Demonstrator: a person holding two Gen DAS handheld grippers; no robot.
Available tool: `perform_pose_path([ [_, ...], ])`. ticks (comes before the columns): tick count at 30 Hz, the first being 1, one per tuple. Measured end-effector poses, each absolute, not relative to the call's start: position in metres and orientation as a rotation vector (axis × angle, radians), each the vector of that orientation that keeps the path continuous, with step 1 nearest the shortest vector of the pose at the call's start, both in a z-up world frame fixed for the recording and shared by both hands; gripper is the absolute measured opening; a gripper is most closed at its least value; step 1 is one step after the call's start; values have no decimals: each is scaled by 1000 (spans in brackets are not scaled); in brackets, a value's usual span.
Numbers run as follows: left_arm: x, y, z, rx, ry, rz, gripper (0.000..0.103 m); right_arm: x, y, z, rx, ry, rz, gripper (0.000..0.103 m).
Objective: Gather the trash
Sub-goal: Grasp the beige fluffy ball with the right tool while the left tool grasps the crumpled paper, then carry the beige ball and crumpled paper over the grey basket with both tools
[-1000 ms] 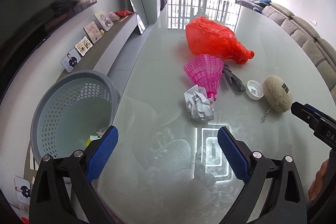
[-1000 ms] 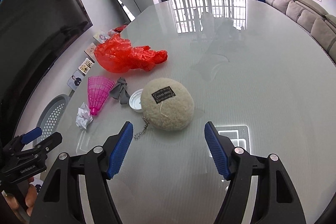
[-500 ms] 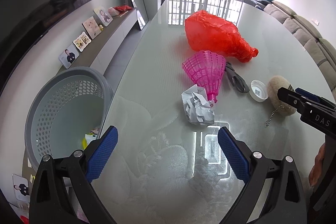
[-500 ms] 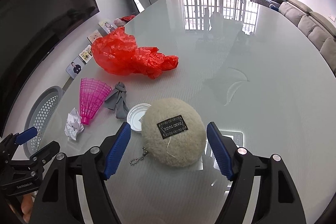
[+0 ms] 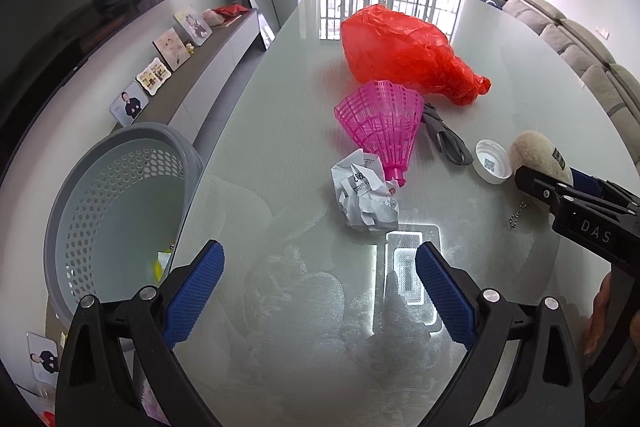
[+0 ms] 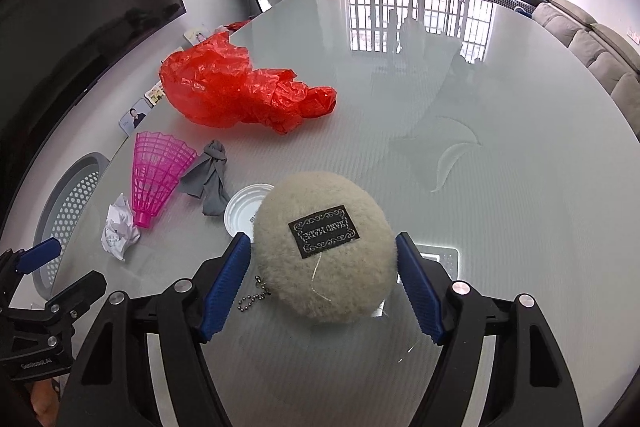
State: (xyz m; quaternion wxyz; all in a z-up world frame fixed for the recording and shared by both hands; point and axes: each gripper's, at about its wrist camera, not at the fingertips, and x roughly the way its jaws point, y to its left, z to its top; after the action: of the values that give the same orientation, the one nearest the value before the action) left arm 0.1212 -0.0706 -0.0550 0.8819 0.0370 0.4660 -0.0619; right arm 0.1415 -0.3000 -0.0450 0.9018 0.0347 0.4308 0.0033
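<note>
A round cream fluffy pouch (image 6: 326,251) with a black label and a ball chain lies on the glass table between the two fingers of my right gripper (image 6: 322,249), which is open around it. It also shows in the left wrist view (image 5: 538,157). A crumpled white paper ball (image 5: 364,197) lies ahead of my open, empty left gripper (image 5: 318,263). A pink plastic shuttlecock skirt (image 5: 382,127), a red plastic bag (image 5: 408,53), a grey cloth scrap (image 5: 444,141) and a white lid (image 5: 492,167) lie further on. A grey perforated bin (image 5: 116,203) stands left of the table.
The glass table (image 6: 500,131) stretches far to the right and back. A low cabinet with photo frames (image 5: 168,67) runs along the left wall. A sofa (image 5: 580,43) lines the right side. My right gripper's side shows in the left wrist view (image 5: 580,215).
My right gripper has moved forward so the fluffy pouch now sits between its fingers. My left gripper has moved slightly closer to the paper ball.
</note>
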Motion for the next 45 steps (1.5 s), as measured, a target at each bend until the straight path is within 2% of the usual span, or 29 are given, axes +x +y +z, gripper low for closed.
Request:
perform_pose_path([
  [2, 122, -73, -55, 80, 971, -130, 95, 141, -301, -44, 75, 881, 12, 63],
  [5, 122, -76, -55, 82, 972, -129, 95, 140, -302, -43, 77, 875, 13, 61],
  [26, 147, -89, -63, 64, 953, -67, 94, 117, -318, -22, 154, 799, 17, 60],
  [32, 153, -92, -69, 75, 952, -67, 73, 114, -317, -18, 155, 790, 34, 60],
  [34, 154, -91, -69, 67, 952, -72, 62, 113, -316, -17, 155, 787, 38, 60],
  [38, 152, -89, -69, 47, 957, -91, 48, 111, -317, -17, 160, 781, 41, 60],
  [39, 151, -89, -69, 43, 962, -97, 38, 111, -317, -17, 161, 780, 41, 60],
  [40, 150, -89, -69, 44, 966, -104, 33, 111, -317, -16, 162, 779, 41, 60],
  [45, 138, -89, -65, 52, 951, -111, 31, 111, -318, -17, 164, 778, 43, 60],
])
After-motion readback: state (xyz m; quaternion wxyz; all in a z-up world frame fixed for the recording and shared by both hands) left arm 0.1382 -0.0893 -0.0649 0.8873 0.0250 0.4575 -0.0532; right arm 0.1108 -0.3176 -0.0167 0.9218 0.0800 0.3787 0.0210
